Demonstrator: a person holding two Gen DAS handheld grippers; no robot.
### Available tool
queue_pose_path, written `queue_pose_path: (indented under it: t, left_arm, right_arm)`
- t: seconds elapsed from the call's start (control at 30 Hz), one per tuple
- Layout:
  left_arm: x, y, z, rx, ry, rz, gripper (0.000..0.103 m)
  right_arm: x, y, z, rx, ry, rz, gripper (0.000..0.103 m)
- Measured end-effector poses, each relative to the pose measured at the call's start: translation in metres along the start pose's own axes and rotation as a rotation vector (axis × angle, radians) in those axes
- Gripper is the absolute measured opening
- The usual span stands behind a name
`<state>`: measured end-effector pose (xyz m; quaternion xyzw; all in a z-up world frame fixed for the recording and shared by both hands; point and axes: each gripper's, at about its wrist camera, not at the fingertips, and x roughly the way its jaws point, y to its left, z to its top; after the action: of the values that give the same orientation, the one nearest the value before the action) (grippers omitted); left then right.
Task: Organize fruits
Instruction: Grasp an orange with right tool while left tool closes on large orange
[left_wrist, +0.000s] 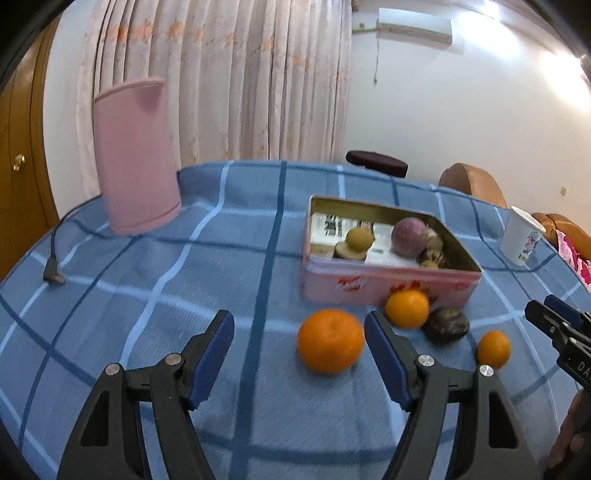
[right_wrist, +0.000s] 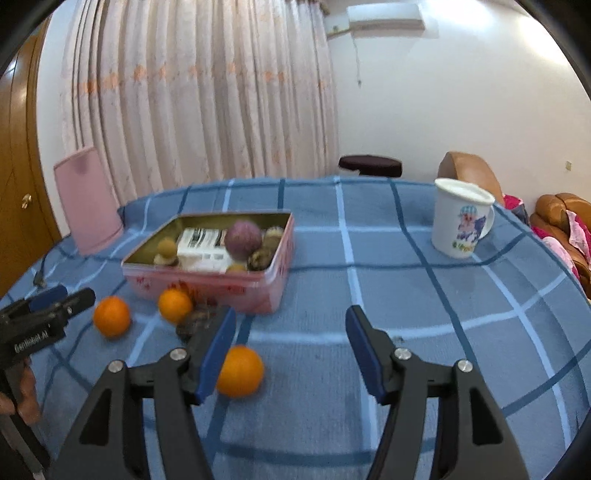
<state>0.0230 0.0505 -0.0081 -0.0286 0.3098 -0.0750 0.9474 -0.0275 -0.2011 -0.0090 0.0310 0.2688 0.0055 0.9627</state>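
Left gripper (left_wrist: 299, 354): jaws spread wide above the blue checked tablecloth (left_wrist: 147, 295), holding nothing; its blue pads flank the biggest orange, which lies nearer the right-side finger and touches neither as far as the left wrist view shows.
Right gripper (right_wrist: 291, 350): jaws spread wide and empty; an orange sits just beside the inner face of its left-side finger, and whether they touch cannot be told.
Biggest orange (left_wrist: 330, 340): on the cloth in front of the tin, apart from the other fruit.
Second orange (left_wrist: 407, 308): close against the tin's front wall, next to the dark fruit.
Dark fruit (left_wrist: 446, 325): brownish and wrinkled, on the cloth just right of the second orange; its kind is unclear.
Smallest orange (left_wrist: 494, 349): farther right in the left wrist view, near the tip of the right gripper; it is the one beside the finger in the right wrist view (right_wrist: 240, 370).
Tin (left_wrist: 391, 286): pink rectangular box, open on top, in the middle of the table; it holds a purplish round fruit (left_wrist: 409, 236), a yellowish round fruit (left_wrist: 359, 239), a few small dark pieces and white printed packets.
Mug (right_wrist: 461, 218): white with a cartoon print, upright, well apart from the tin on the right side.
Pink container (left_wrist: 136, 155): tall, standing at the far left of the table, a black cable (left_wrist: 55, 258) trailing beside it.
Background: pale curtain (right_wrist: 203, 92) and a white wall.
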Motion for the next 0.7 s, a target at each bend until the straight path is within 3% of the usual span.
queue_pose_path:
  t: [0.2, 0.47, 0.6, 0.7]
  left_arm:
    - [0.008, 0.007, -0.006, -0.009, 0.087, 0.001, 0.074]
    - [0.028, -0.013, 0.001, 0.039, 0.149, -0.034, 0.074]
    - [0.042, -0.018, 0.004, 0.049, 0.18, -0.006, 0.074]
    - [0.049, -0.02, 0.005, 0.043, 0.212, -0.022, 0.074]
  right_arm:
    - [0.002, 0.005, -0.009, -0.047, 0.072, 0.03, 0.071]
    - [0.023, 0.018, -0.014, -0.091, 0.194, 0.082, 0.071]
    - [0.035, 0.021, -0.012, -0.087, 0.234, 0.087, 0.07]
    - [0.044, 0.025, -0.011, -0.1, 0.26, 0.095, 0.061]
